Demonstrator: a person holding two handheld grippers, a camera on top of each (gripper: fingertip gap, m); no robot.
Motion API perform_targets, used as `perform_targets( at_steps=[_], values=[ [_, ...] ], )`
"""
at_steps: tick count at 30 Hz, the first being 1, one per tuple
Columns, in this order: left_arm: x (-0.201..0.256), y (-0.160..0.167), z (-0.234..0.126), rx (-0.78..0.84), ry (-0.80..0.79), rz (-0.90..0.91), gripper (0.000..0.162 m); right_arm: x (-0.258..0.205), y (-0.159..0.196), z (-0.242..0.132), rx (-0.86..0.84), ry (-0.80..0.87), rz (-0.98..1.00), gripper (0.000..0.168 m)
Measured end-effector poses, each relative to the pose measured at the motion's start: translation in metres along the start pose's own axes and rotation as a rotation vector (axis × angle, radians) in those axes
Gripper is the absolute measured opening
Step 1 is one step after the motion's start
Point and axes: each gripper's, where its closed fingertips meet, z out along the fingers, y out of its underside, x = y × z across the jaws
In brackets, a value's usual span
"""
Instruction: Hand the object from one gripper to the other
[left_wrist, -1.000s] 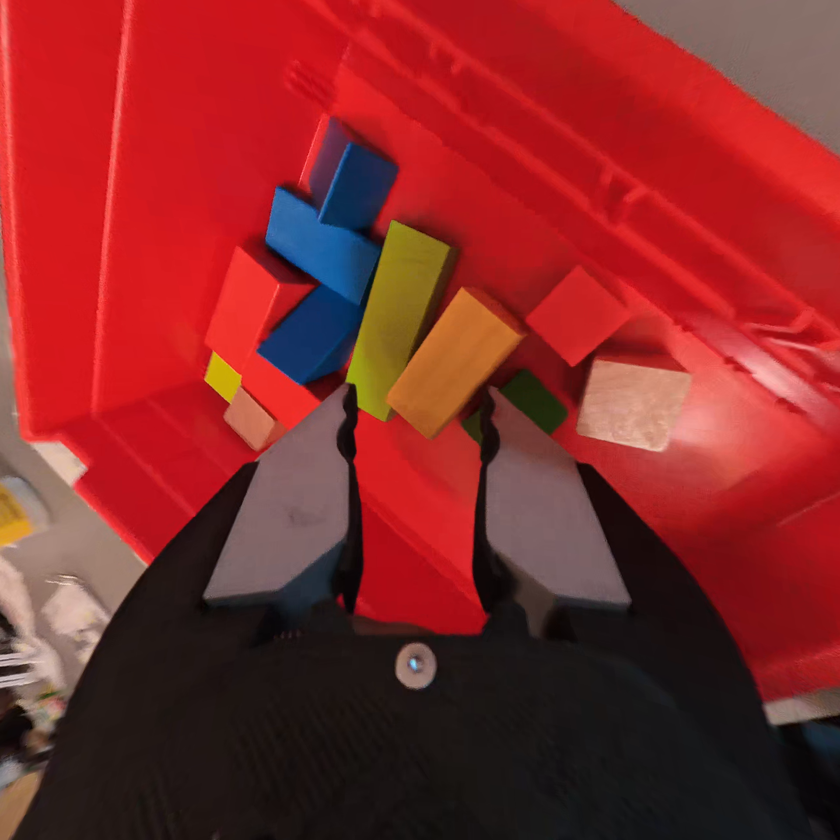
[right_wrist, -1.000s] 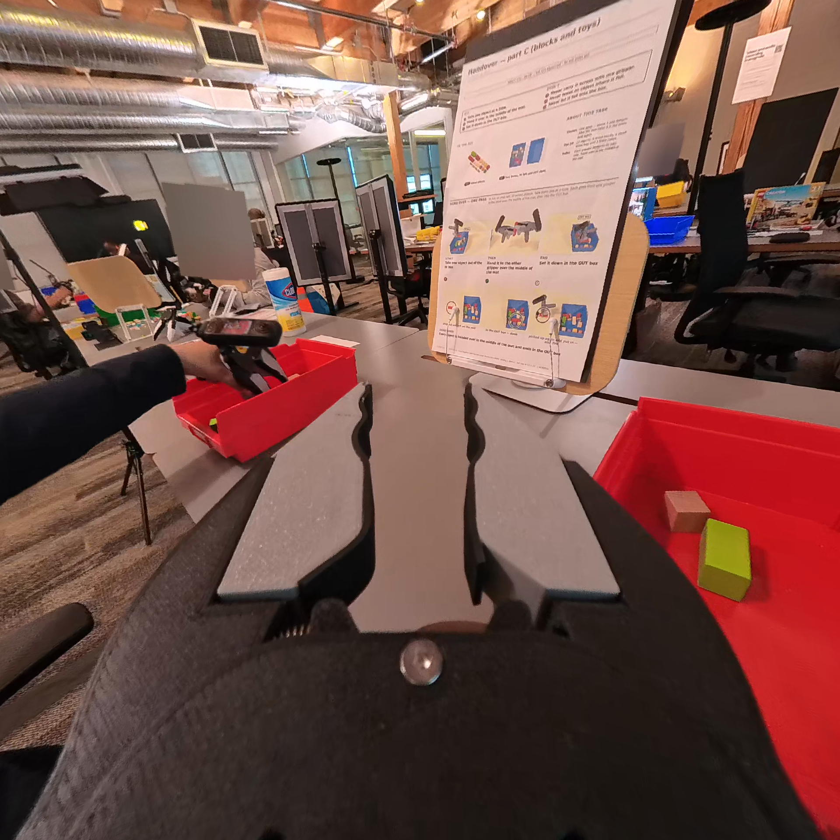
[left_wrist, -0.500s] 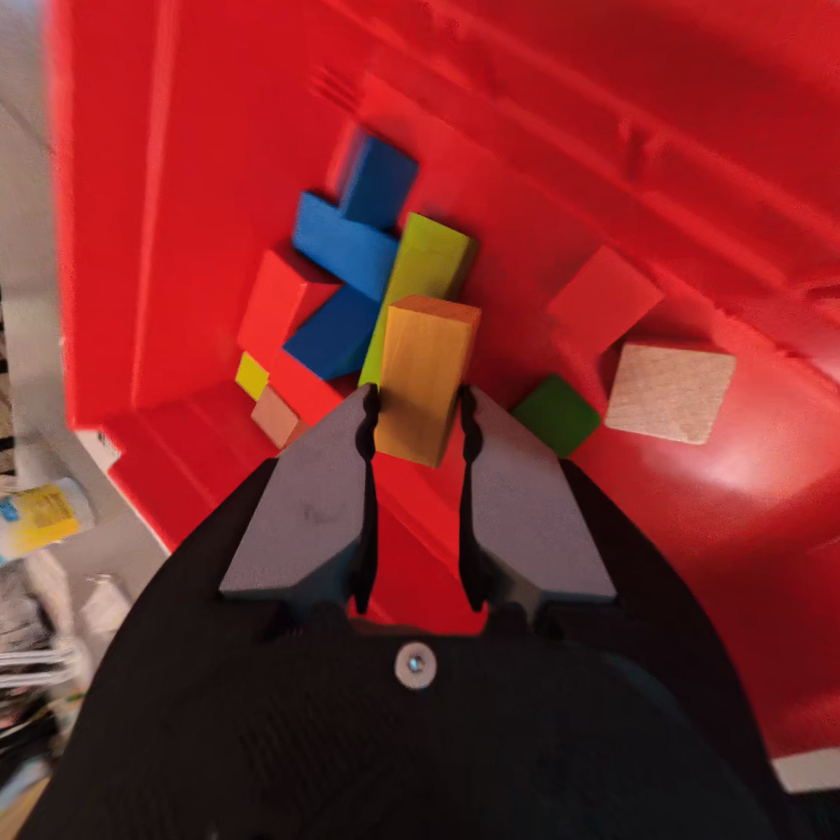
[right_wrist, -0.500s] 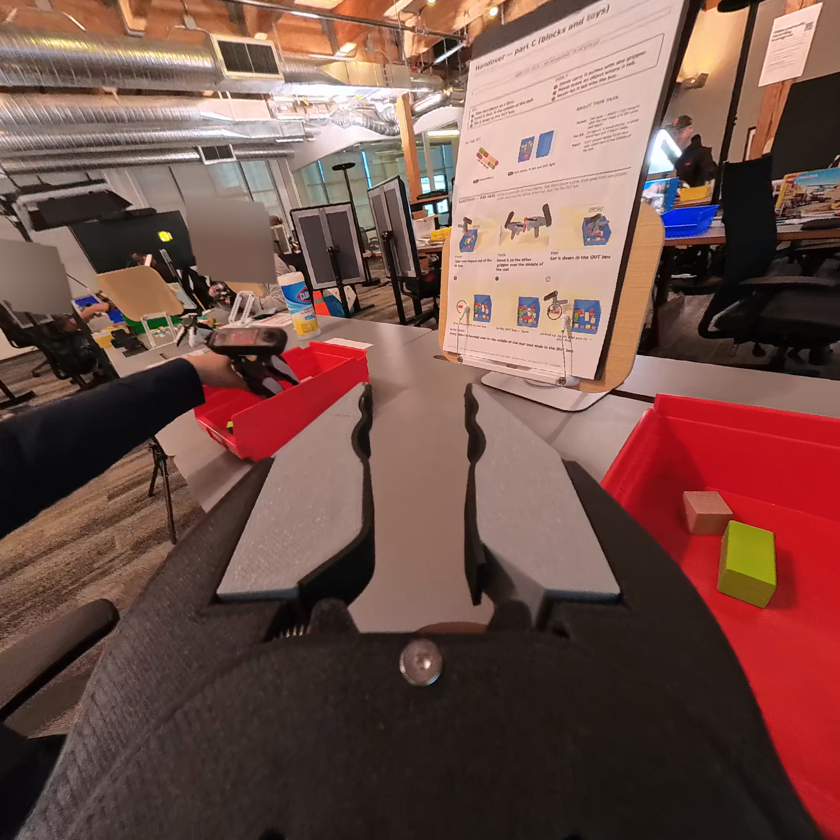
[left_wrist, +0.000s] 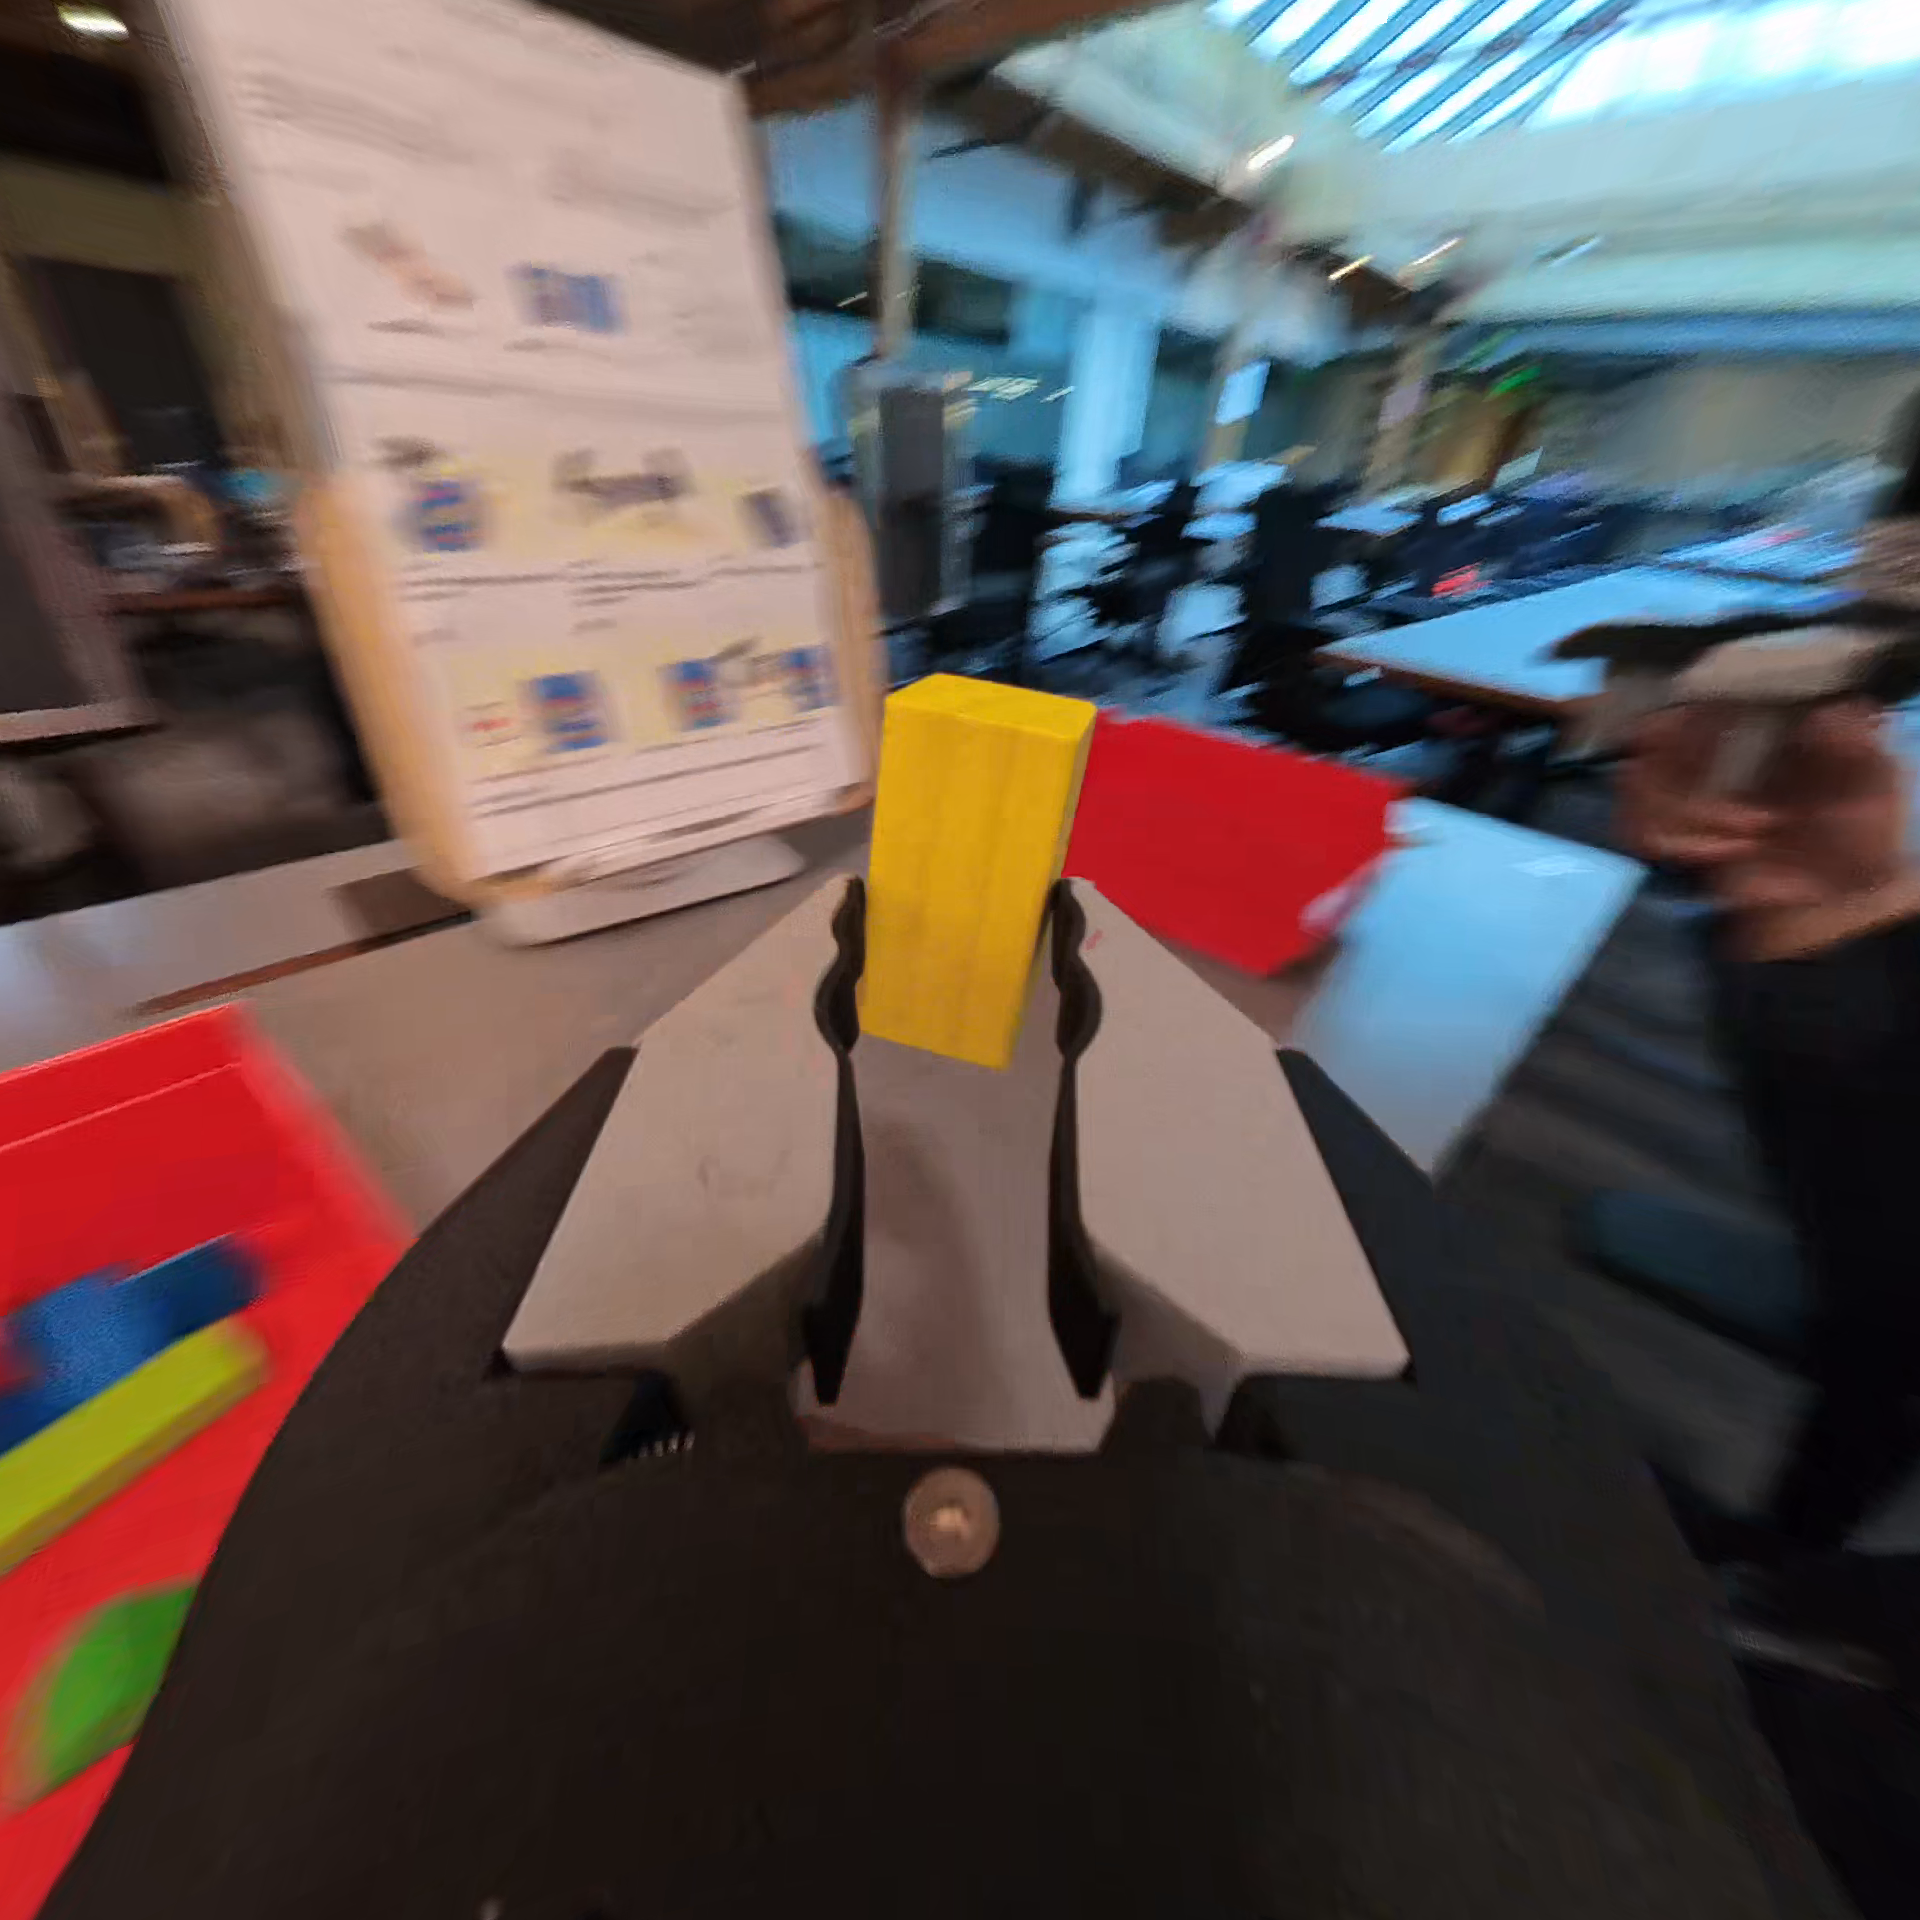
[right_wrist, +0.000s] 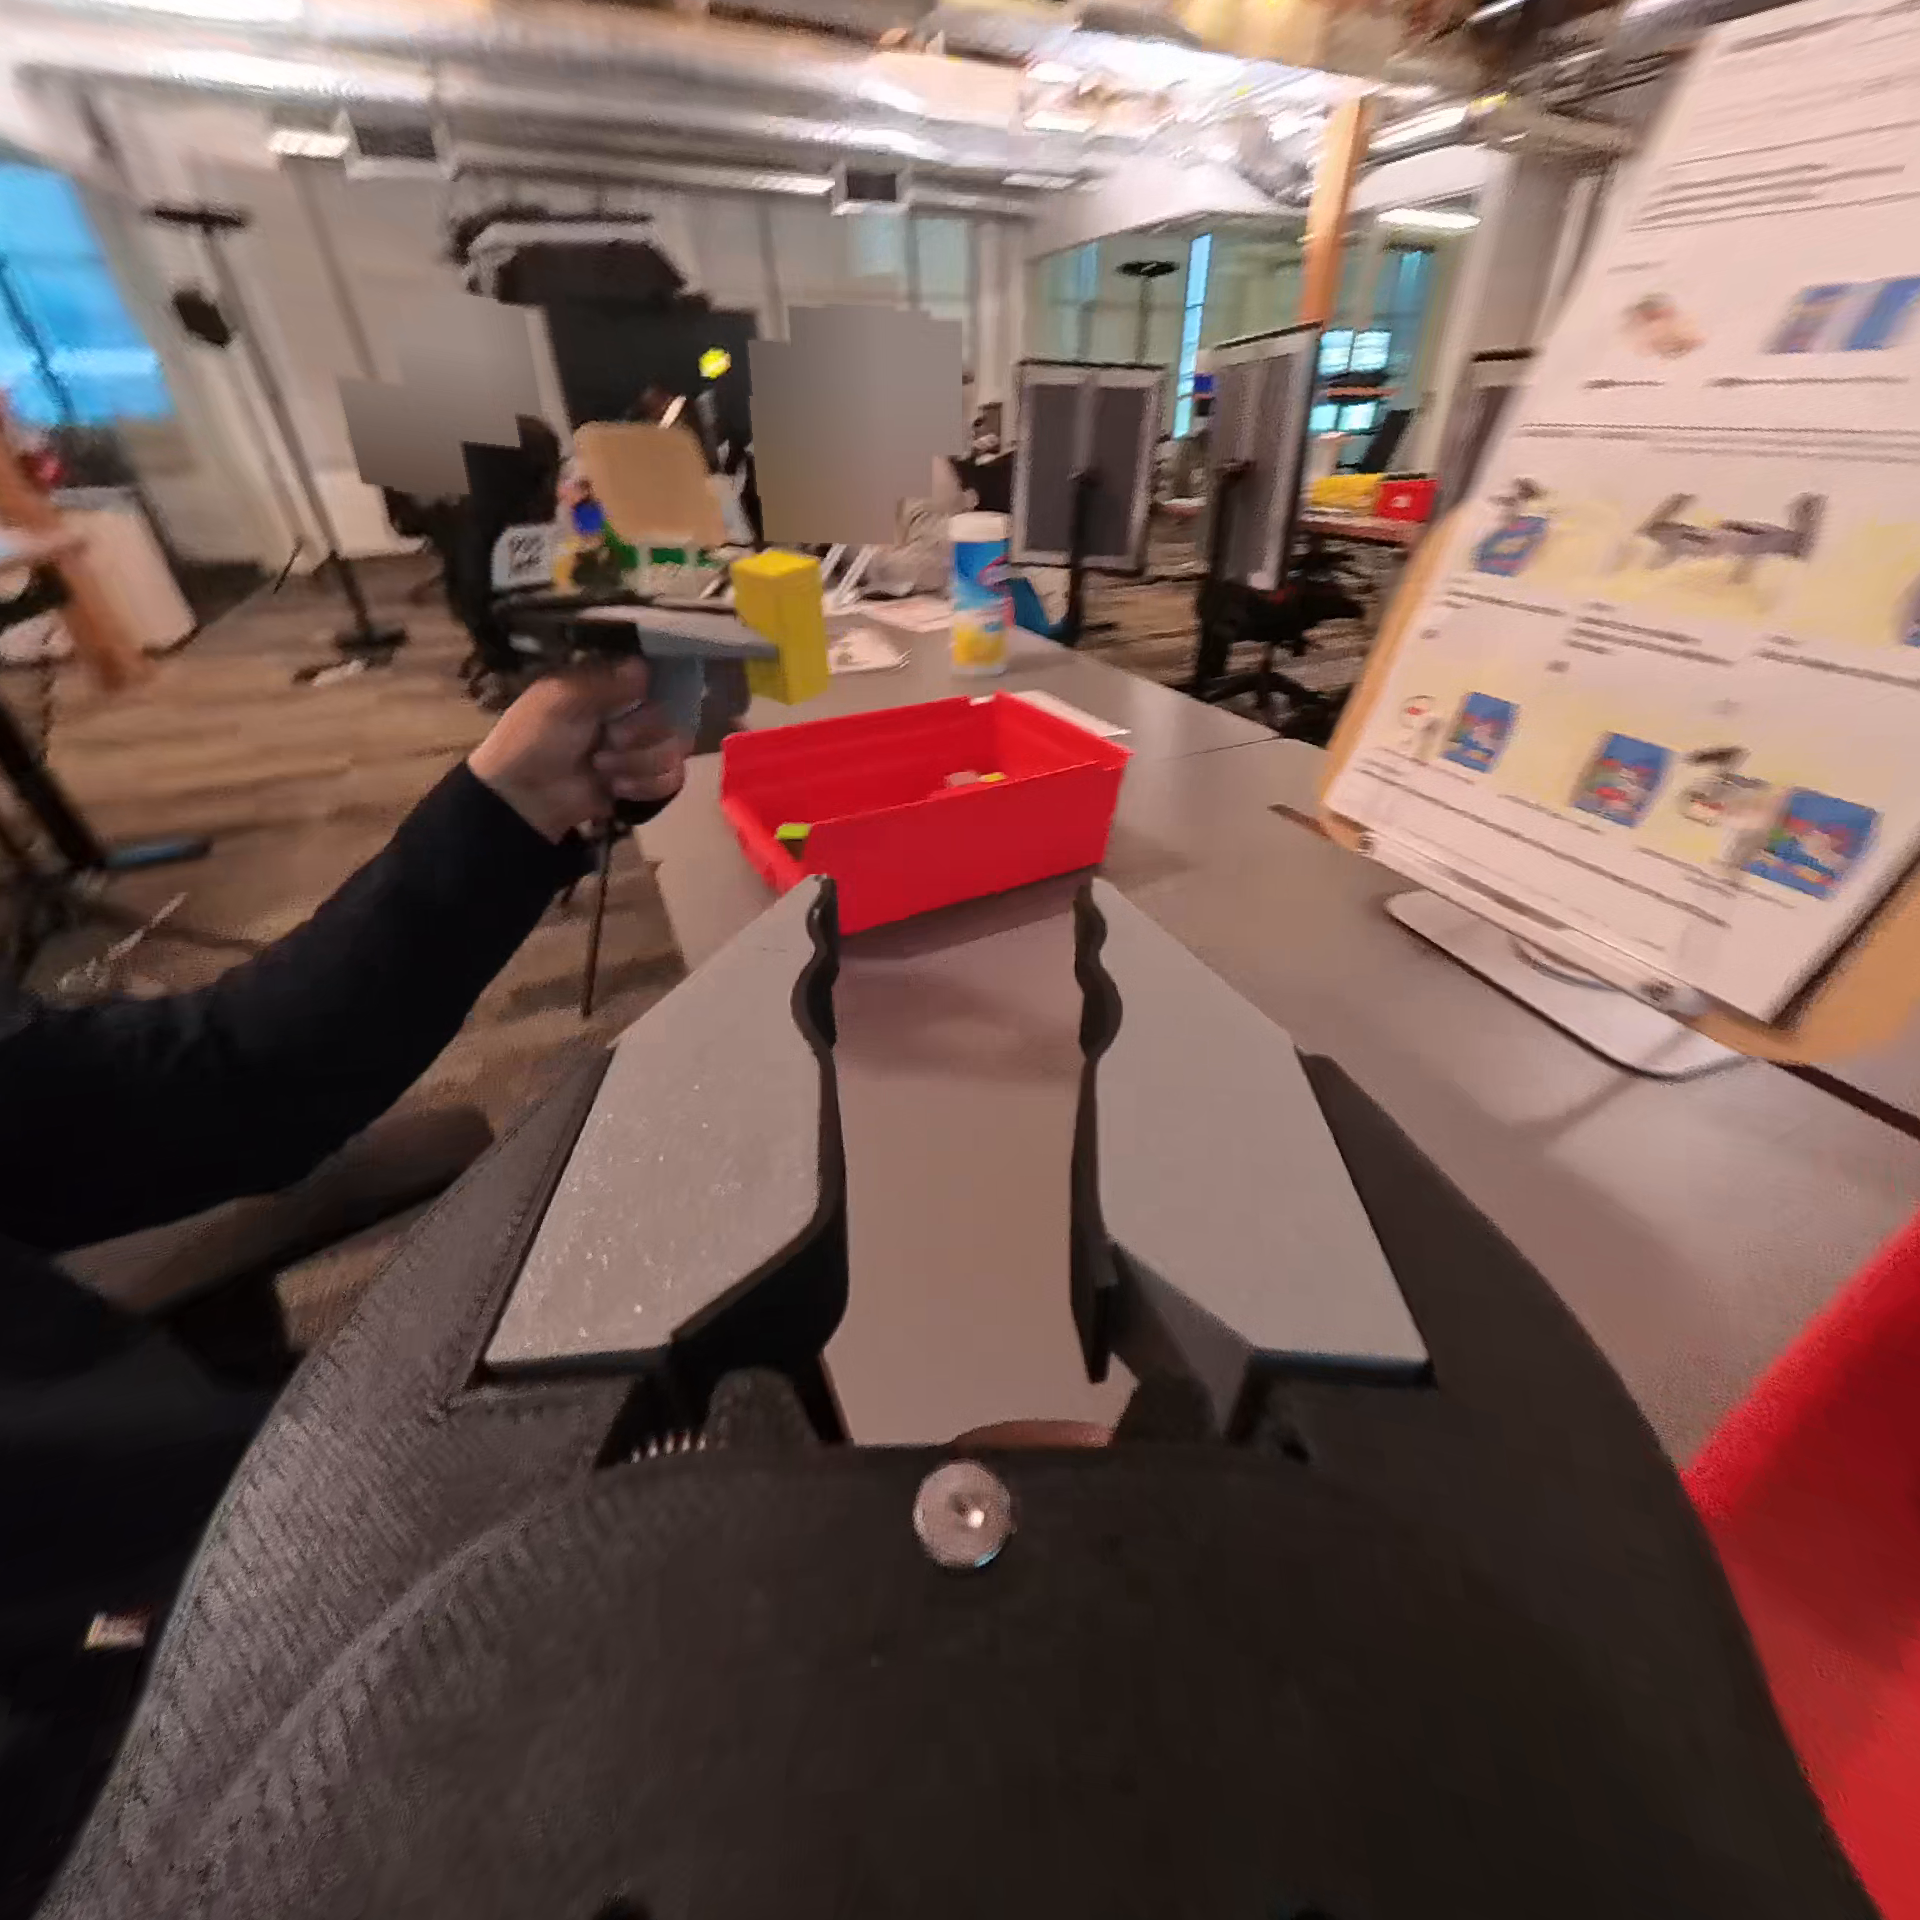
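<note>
Yellow block (left_wrist: 971, 862) — red bins (right_wrist: 925, 805) (grey tabletop (right_wrist: 1299, 1039)).

Grey table (right_wrist: 1351, 1039) across the frame's middle, red bin (right_wrist: 925, 805) at centre, instruction stand (right_wrist: 1662, 582) right, second red bin (right_wrist: 1829, 1507) lower right.

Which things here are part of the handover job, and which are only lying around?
Part of the job:
- yellow block
- left gripper, shut on the block
- right gripper, open and empty
- red bin on the table

Just lying about:
- instruction board
- wipes canister
- blue and green blocks in the near bin
</note>
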Motion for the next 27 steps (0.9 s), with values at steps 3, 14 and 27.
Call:
perform_targets(
  at_steps=[3, 14, 27],
  values=[
    [0.084, -0.003, 0.016, 0.051, 0.236, -0.055, 0.034, -0.035, 0.002, 0.016, -0.019, -0.109, -0.037, 0.044],
    [0.215, 0.026, 0.042, -0.078, 0.529, 0.056, 0.035, -0.097, -0.002, 0.040, 0.016, -0.289, -0.038, 0.047],
    [0.210, 0.034, 0.046, -0.109, 0.504, 0.070, 0.033, -0.110, 0.004, 0.051, 0.025, -0.392, 0.020, 0.055]
  ],
)
